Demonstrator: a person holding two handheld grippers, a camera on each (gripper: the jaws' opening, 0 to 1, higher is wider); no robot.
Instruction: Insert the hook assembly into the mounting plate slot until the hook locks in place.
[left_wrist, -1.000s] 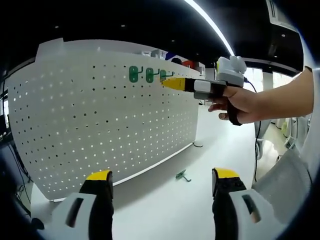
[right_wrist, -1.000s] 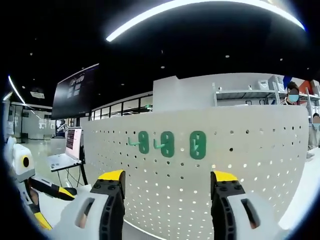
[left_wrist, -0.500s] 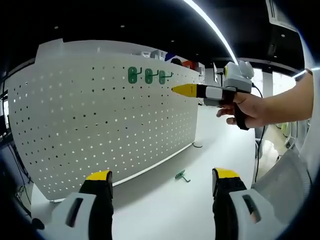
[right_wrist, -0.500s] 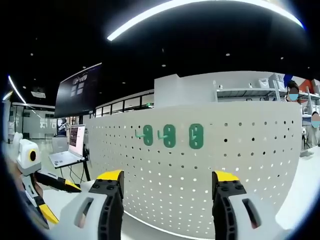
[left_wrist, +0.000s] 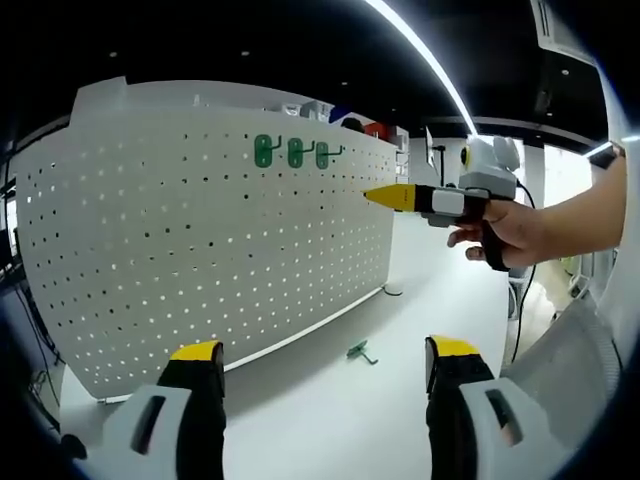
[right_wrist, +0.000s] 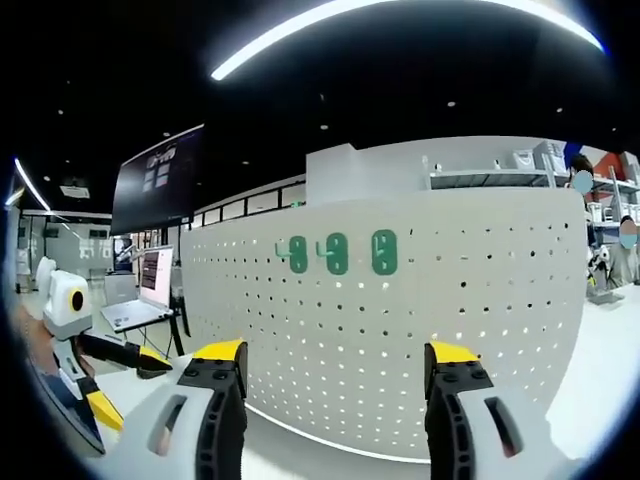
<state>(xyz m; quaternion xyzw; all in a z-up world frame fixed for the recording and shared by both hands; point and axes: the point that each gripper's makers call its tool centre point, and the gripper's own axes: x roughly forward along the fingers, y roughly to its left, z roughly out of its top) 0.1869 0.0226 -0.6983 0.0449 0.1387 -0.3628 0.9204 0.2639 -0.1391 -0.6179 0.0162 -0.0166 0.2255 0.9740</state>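
1. Pegboard (left_wrist: 200, 240) stood upright ahead of both jaw pairs; three green hooks (right_wrist: 338, 253) sat mounted high on it, above and between the right gripper's (right_wrist: 335, 385) jaws.
2. Loose green hook (left_wrist: 360, 351) lay flat on the table (left_wrist: 330, 420), ahead of the left gripper (left_wrist: 322, 385), just right of centre; the left was nearer.
3. Both jaw pairs were spread, empty.
4. Versus 1.0 s earlier: the right gripper had backed away from the mounted hooks.

three hooks (left_wrist: 291, 152) on pegboard (left_wrist: 200, 240) (upper part) | fourth hook (left_wrist: 360, 352), seemingly loose, before it

Ceiling strip light (left_wrist: 420, 50) glares — sharp, edges bowed.
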